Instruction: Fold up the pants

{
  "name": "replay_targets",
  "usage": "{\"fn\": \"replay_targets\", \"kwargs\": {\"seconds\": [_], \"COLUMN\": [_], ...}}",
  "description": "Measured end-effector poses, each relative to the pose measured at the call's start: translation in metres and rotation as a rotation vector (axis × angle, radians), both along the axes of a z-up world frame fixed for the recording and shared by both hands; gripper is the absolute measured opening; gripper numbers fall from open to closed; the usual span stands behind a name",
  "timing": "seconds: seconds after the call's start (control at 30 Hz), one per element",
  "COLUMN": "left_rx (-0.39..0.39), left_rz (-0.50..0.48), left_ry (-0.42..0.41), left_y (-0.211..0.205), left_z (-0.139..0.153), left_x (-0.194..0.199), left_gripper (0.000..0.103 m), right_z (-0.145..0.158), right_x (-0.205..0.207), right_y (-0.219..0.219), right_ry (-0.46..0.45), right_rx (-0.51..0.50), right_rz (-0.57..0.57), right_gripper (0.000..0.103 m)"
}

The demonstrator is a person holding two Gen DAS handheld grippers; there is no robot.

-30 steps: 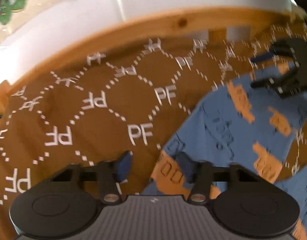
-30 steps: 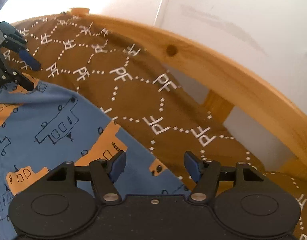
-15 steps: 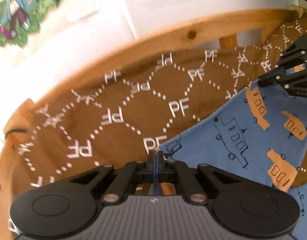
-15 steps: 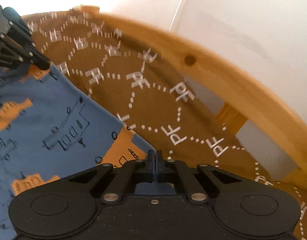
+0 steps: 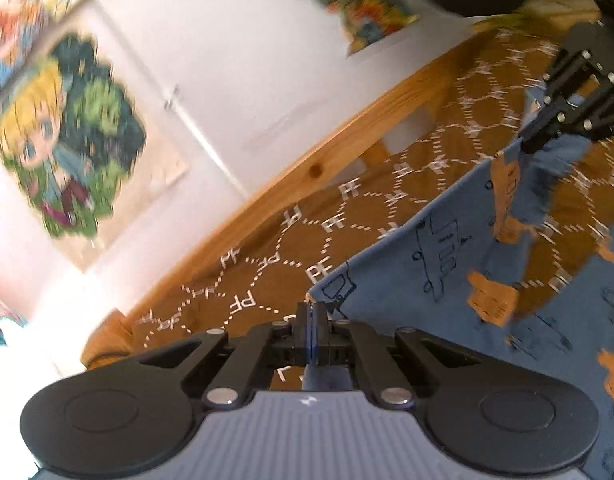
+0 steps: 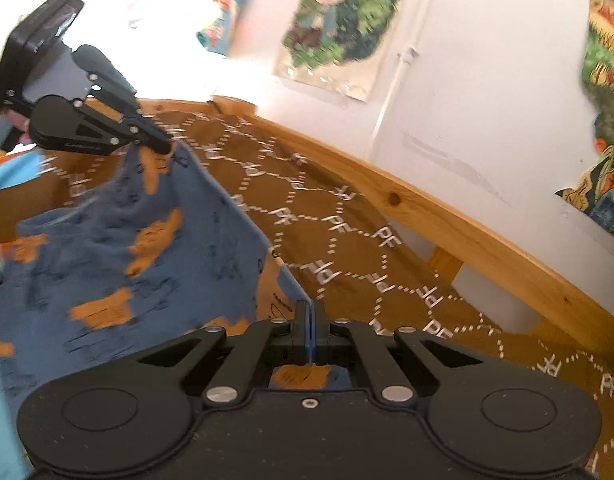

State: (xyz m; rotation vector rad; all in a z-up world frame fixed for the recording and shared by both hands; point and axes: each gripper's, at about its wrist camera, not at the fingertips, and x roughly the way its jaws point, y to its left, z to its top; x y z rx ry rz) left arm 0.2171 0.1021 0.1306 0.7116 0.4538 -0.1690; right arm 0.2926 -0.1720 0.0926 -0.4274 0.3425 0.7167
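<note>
Pants (image 5: 435, 248) (image 6: 147, 240): blue fabric, orange vehicle patches, dark line-drawn vehicles. Lifted off brown patterned bedspread (image 5: 347, 208), top edge stretched taut between two pinched corners, one corner per gripper. Cloth hangs slack and wrinkled below that edge, lower part blurred.

a bed (image 5: 315, 168) with a light wooden frame, a knot showing in its side rail, stands against a white wall. over it lies a brown cover (image 5: 267, 252) printed with white dashed hexagons and "pf" letters. blue pants (image 6: 107, 264) with orange patches hang partly lifted, their lower part draped on the cover.
</note>
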Motion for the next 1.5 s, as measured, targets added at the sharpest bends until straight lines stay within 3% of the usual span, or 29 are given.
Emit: {"fn": "replay_targets", "kwargs": {"seconds": [0.2, 0.53, 0.77, 0.97, 1.07, 1.27, 1.5], "left_rx": [0.085, 0.164, 0.196, 0.264, 0.299, 0.298, 0.272], "left_rz": [-0.086, -0.116, -0.101, -0.138, -0.164, -0.175, -0.163], "left_ry": [0.005, 0.147, 0.166, 0.123, 0.153, 0.205, 0.225], "left_y": [-0.014, -0.022, -0.022, -0.022, -0.021, -0.022, -0.020], "left_z": [-0.027, -0.101, -0.118, -0.105, -0.106, -0.121, -0.117], "left_x": [-0.060, -0.116, -0.127, -0.135, -0.138, -0.145, -0.153], "left_gripper": [0.000, 0.000, 0.000, 0.000, 0.000, 0.000, 0.000], "right_z": [-0.023, -0.100, -0.121, -0.119, -0.119, -0.128, -0.119], "right_x": [-0.076, -0.165, -0.176, -0.181, -0.183, -0.185, -0.183], "right_y": [-0.014, -0.003, 0.004, 0.002, 0.004, 0.005, 0.001], "right_ry": [0.026, 0.124, 0.167, 0.166, 0.167, 0.185, 0.215], "right_rx": [0.010, 0.008, 0.036, 0.033, 0.008, -0.026, -0.031], "right_rz": [0.013, -0.060, -0.081, -0.061, -0.036, -0.022, 0.017], "right_gripper": [0.000, 0.000, 0.000, 0.000, 0.000, 0.000, 0.000]}}
